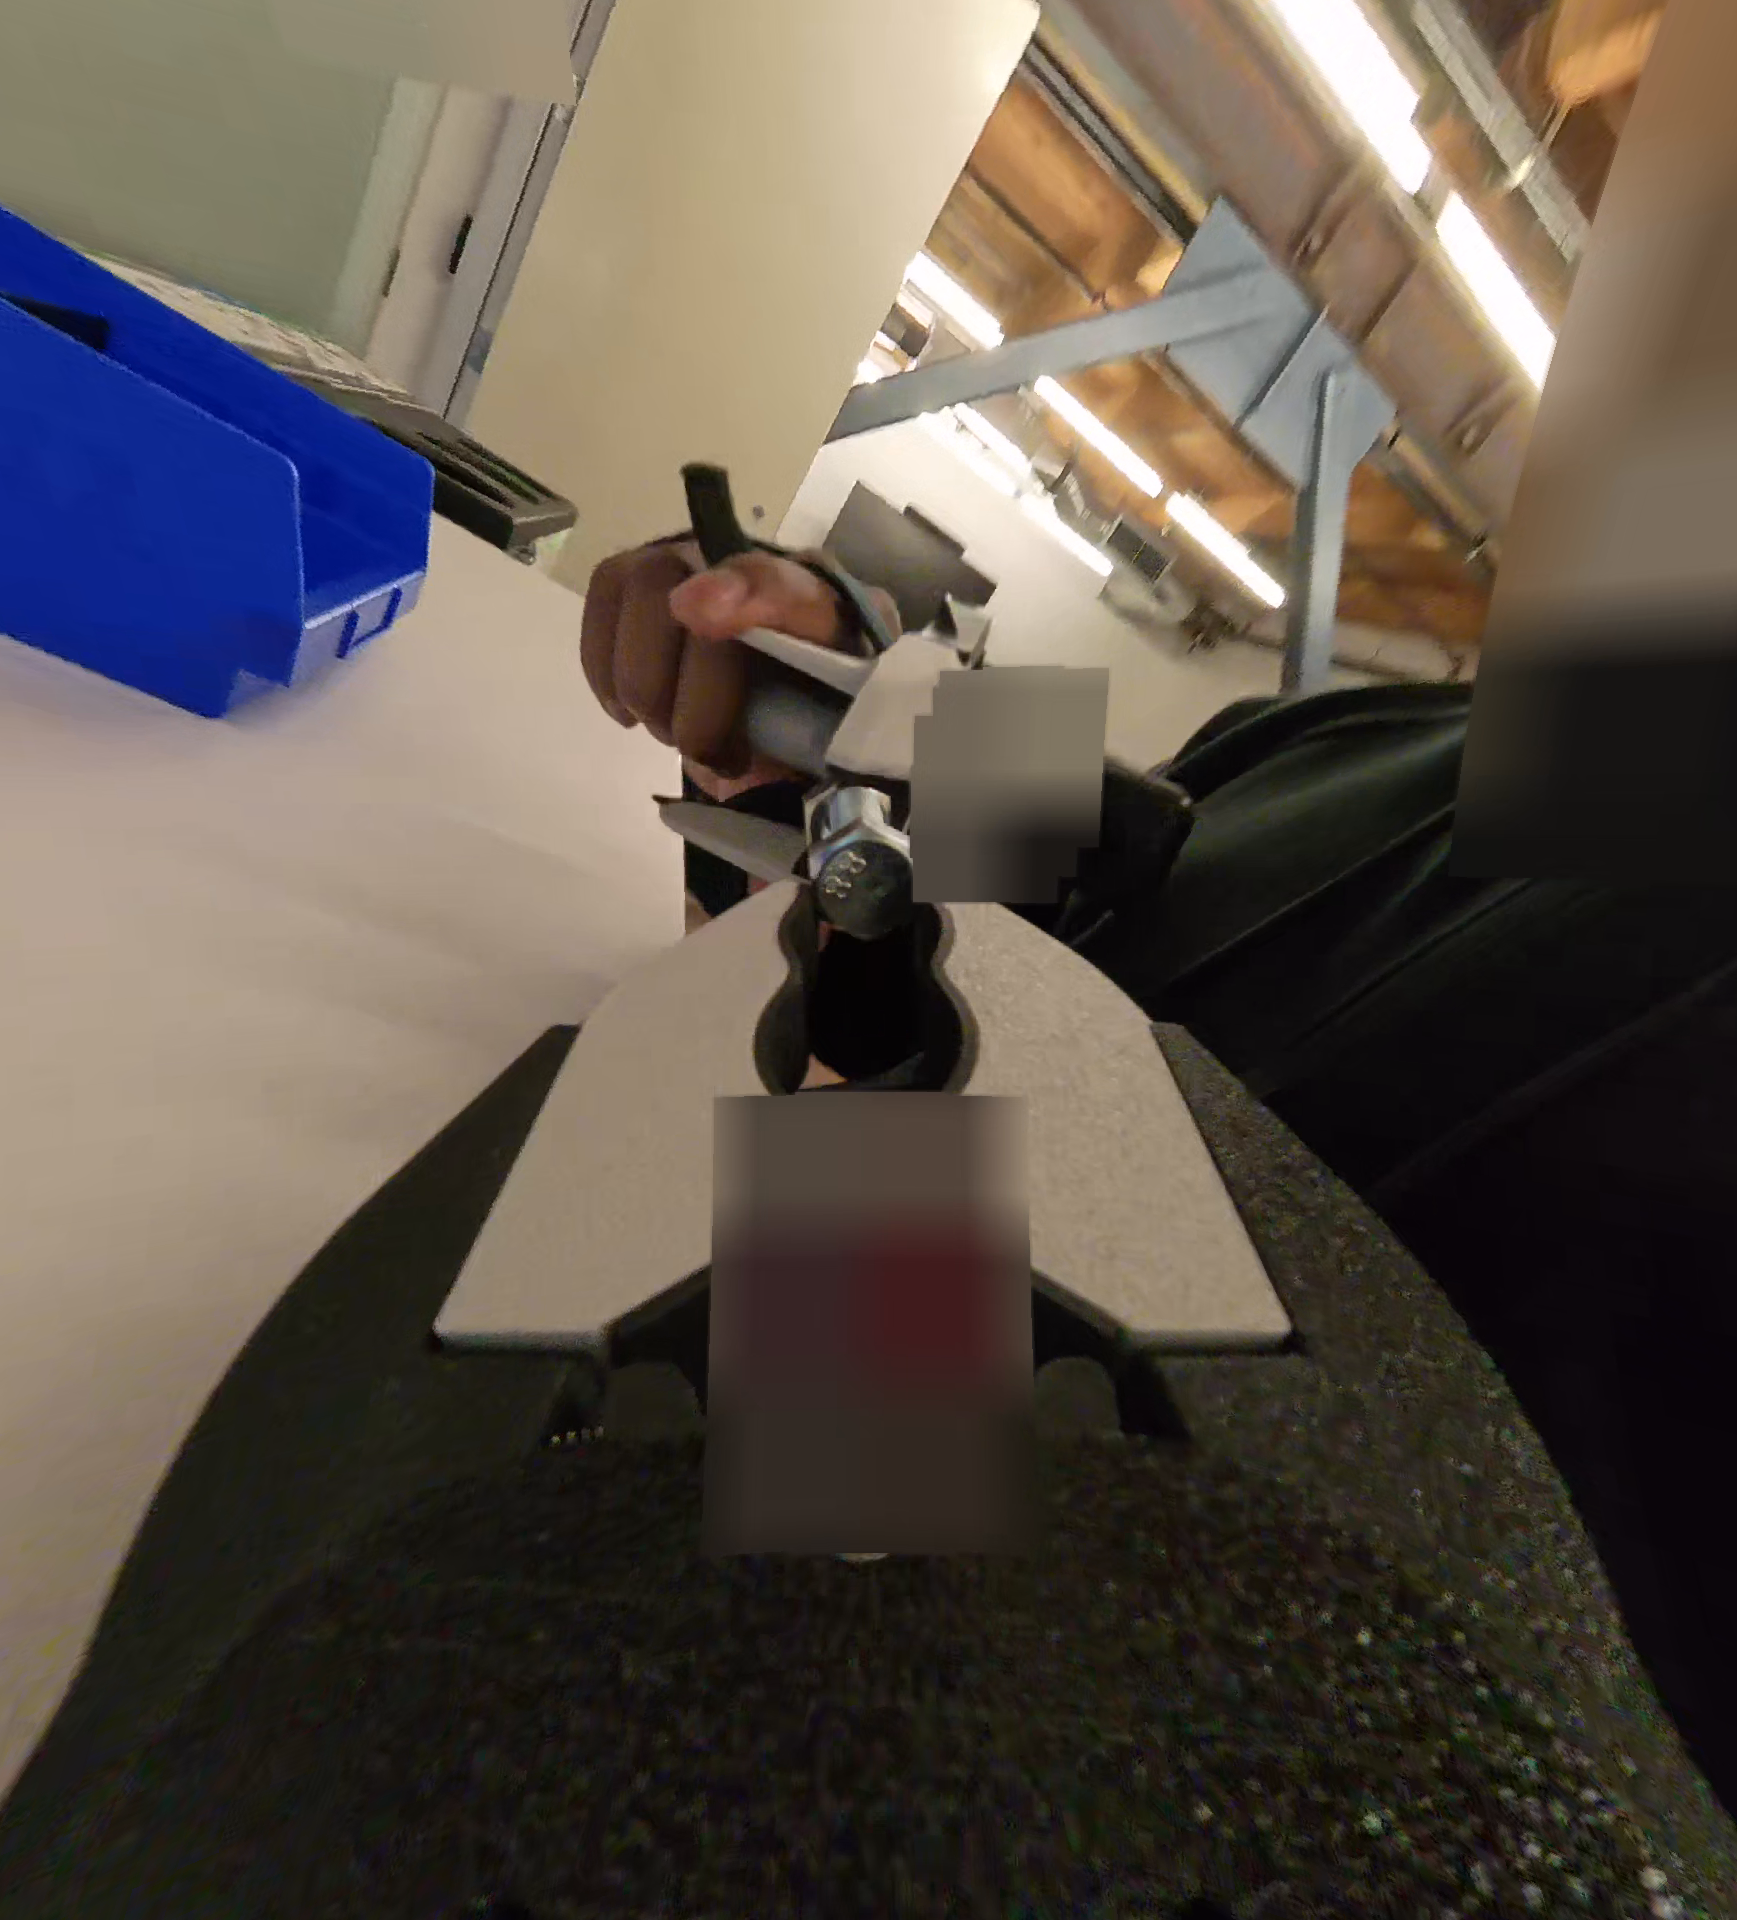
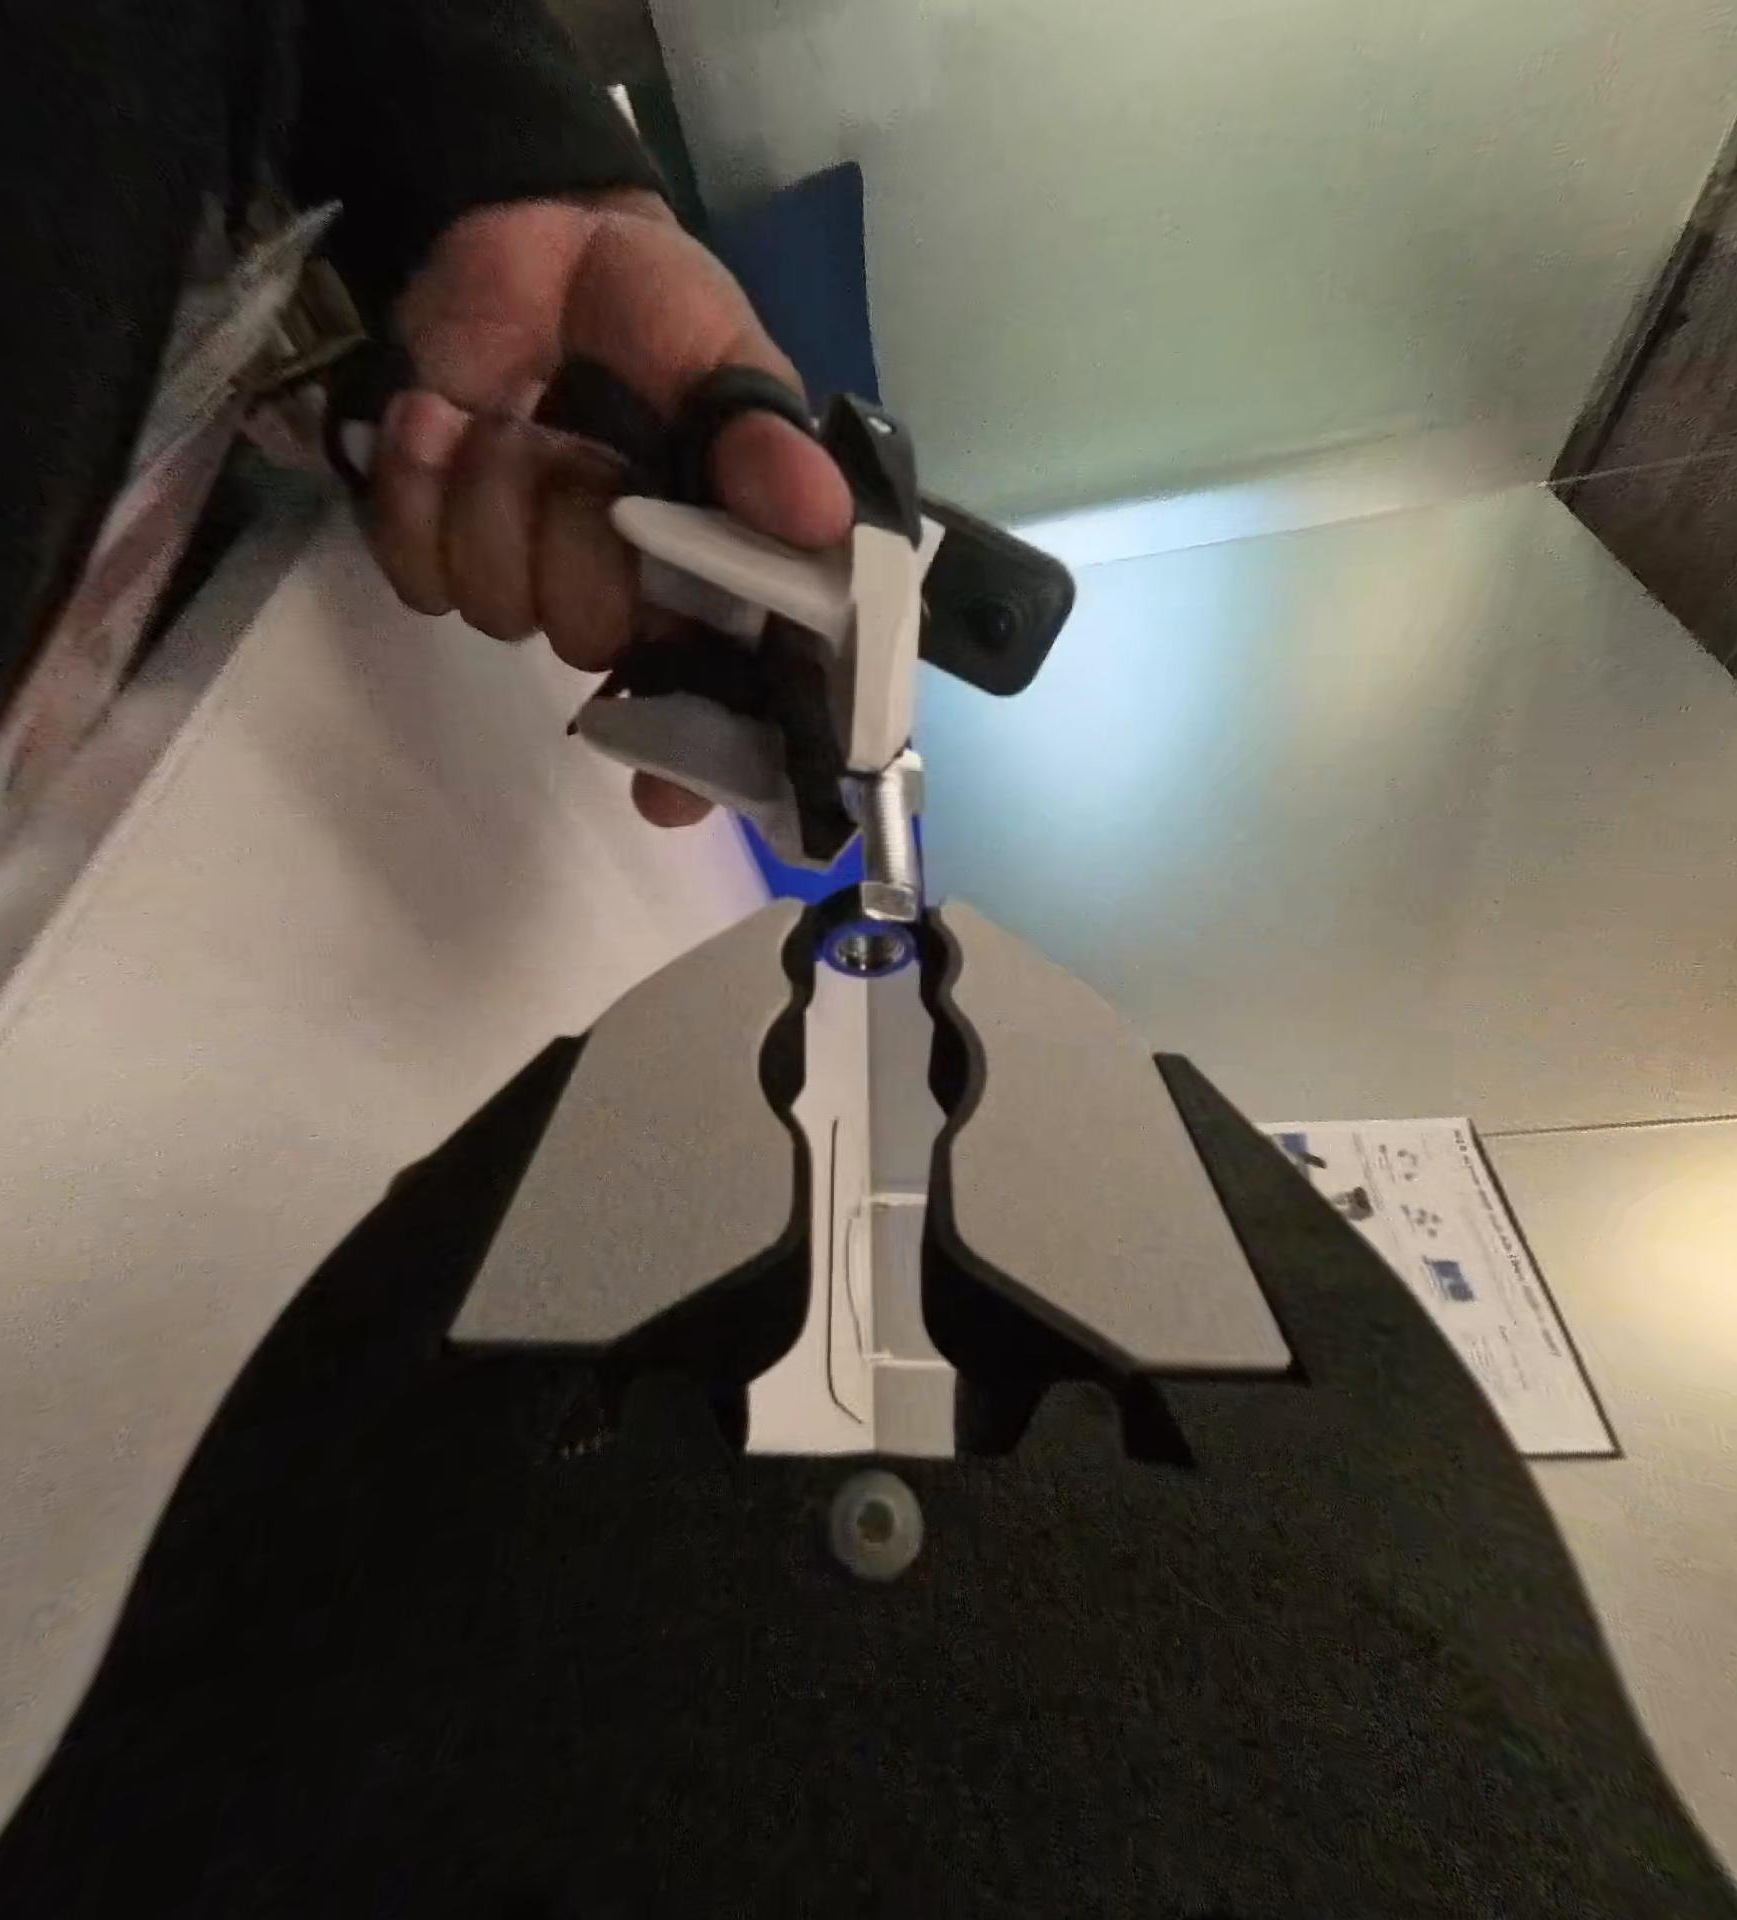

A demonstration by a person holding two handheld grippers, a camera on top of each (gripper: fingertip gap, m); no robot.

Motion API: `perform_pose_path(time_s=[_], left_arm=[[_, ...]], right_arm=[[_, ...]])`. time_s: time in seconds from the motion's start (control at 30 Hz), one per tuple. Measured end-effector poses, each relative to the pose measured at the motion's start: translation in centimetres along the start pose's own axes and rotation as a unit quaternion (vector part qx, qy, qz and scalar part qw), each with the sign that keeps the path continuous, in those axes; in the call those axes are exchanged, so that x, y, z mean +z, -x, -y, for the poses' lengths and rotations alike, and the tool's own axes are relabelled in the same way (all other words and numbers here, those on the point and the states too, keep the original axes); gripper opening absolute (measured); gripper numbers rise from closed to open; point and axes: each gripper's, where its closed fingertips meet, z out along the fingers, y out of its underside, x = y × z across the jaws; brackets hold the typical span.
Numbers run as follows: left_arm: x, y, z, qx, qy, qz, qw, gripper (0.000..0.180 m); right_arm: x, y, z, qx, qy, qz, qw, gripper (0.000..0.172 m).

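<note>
Left wrist view shows your left gripper (image 1: pixel 859 914) up close. Its two grey fingers are almost shut, with just a small gap. In that gap, right at the tips, sits the six-sided head of a shiny silver bolt (image 1: pixel 862 883). Both tips press on the head, so you have hold of the bolt. The bolt points away from you, toward your other gripper, which your right hand (image 1: pixel 666 665) holds just past it.

Right wrist view shows your right gripper (image 2: pixel 869 940). Its fingers are nearly shut too. At the tips they pinch a small silver nut (image 2: pixel 864 951) with a blue ring in it. The long thread of the bolt runs from the nut up to your left gripper, and the end of the bolt meets the nut. Your left hand (image 2: pixel 583 468) is wrapped round that gripper's handle, and a black camera (image 2: pixel 989 613) sits on it.

Both grippers are up in the air above a white table (image 1: pixel 220 935), tip to tip. A blue bin (image 1: pixel 116 468) stands on the table off to the side. A printed paper sheet (image 2: pixel 1446 1278) lies flat on the table, well apart from the bolt and nut.
</note>
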Motion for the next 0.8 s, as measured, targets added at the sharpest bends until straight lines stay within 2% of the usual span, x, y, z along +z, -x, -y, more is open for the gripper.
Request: perform_pose_path(time_s=[0.1,0.2,0.27,0.33,0.4,0.43,0.53,0.6,0.7,0.8], left_arm=[[-0.4,0.1,0.7,-0.024,-0.022,-0.004,0.999,0.017],[-0.5,0.4,0.7,-0.016,-0.027,0.008,0.999,0.017],[-0.7,1.0,0.7,0.015,-0.02,0.038,0.999,0.017],[-0.9,1.7,0.4,0.049,-0.002,0.074,0.996,0.017],[-1.2,2.0,0.3,0.073,0.008,0.093,0.993,0.017],[-1.3,2.1,0.3,0.081,0.009,0.098,0.992,0.017],[-1.6,2.1,0.6,0.082,0.0,0.1,0.992,0.017],[-1.7,2.3,0.6,0.081,-0.002,0.103,0.991,0.017],[-1.5,2.5,0.5,0.083,0.006,0.108,0.991,0.017],[-1.3,2.7,0.3,0.085,0.016,0.114,0.99,0.017]], right_arm=[[-0.5,-0.8,0.5,0.025,-0.029,-0.025,0.999,0.018],[-0.6,-1.7,-0.6,0.062,-0.006,-0.04,0.997,0.018],[-1.0,-2.8,-2.8,0.103,0.04,-0.05,0.993,0.018],[-2.5,-4.7,-6.7,0.154,0.111,-0.075,0.979,0.019],[-5.5,-6.6,-12.1,0.223,0.202,-0.099,0.949,0.019],[-7.4,-6.8,-15.0,0.276,0.248,-0.101,0.923,0.019],[-13.4,-3.9,-22.8,0.449,0.374,-0.084,0.808,0.019],[-16.6,-1.0,-26.1,0.479,0.437,-0.077,0.757,0.019],[-18.3,1.6,-28.1,0.489,0.472,-0.067,0.73,0.019],[-17.9,1.6,-28.3,0.508,0.455,-0.076,0.727,0.02]])
